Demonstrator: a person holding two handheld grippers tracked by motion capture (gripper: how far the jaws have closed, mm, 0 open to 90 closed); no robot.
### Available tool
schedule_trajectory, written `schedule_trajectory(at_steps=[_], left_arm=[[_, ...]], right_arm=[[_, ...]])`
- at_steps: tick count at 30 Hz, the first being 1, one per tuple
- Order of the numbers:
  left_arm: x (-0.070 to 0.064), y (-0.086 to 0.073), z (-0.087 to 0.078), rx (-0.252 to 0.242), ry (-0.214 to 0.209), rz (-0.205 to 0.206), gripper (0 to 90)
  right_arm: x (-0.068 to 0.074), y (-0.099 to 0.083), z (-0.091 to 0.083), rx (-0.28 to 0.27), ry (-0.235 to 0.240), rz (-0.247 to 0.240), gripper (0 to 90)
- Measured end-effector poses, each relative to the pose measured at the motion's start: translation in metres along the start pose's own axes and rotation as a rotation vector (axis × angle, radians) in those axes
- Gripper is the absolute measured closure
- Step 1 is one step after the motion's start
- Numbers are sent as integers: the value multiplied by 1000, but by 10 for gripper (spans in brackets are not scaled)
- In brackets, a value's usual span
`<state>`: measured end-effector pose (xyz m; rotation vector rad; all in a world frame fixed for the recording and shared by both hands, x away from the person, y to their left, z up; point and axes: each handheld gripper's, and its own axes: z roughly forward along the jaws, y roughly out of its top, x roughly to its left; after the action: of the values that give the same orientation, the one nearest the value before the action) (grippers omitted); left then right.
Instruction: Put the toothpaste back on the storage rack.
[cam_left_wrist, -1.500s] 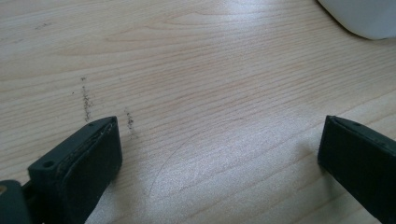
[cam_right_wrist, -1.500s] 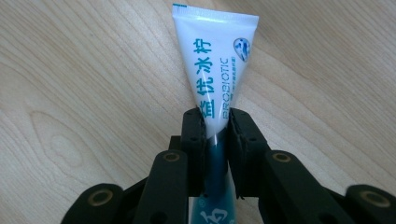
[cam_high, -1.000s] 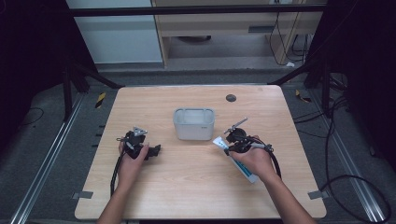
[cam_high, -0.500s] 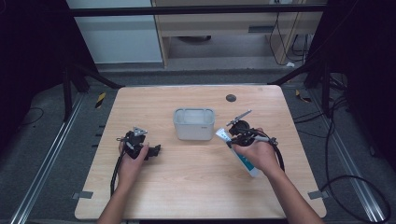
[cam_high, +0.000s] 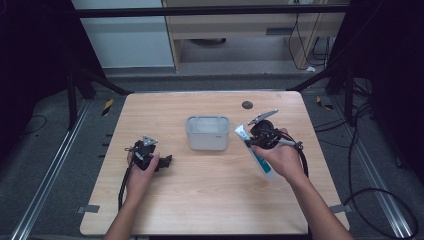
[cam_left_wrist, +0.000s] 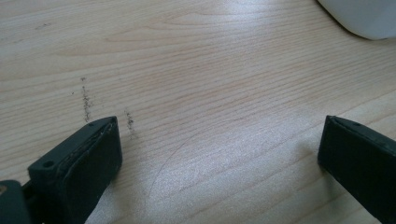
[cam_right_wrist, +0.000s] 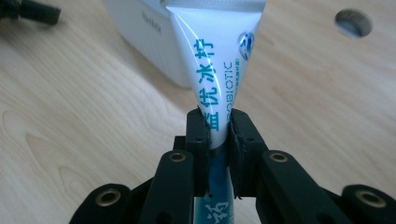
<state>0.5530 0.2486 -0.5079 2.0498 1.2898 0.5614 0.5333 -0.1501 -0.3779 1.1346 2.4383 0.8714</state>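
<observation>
Right hand-held gripper clamped tight on the white and blue soft plastic toothpaste tube, up off the pale wooden surface, just beside the small white plastic box. Left hand-held gripper wide apart, holding nothing. Best to lift the tube higher, then lower slowly into the box.

One tube, one white bin, two grippers: left gripper, right gripper.

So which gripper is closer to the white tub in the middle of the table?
Right. The right gripper, shut on the toothpaste tube, sits just beside the white tub. The left gripper rests open on the table, farther off on the tub's other side, nearer the person.
</observation>
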Motion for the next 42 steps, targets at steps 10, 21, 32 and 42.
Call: schedule_trajectory(at_steps=[10, 21, 32, 42], left_arm=[[0, 0, 0, 0, 0, 0, 0], [0, 0, 0, 0, 0, 0, 0], [0, 0, 0, 0, 0, 1, 0], [0, 0, 0, 0, 0, 1, 0]], right_arm=[[-3, 9, -15, -105, -28, -3, 798], [0, 18, -23, -213, -94, 41, 799], [11, 32, -30, -321, -118, 53, 802], [20, 46, -35, -371, -154, 37, 802]])
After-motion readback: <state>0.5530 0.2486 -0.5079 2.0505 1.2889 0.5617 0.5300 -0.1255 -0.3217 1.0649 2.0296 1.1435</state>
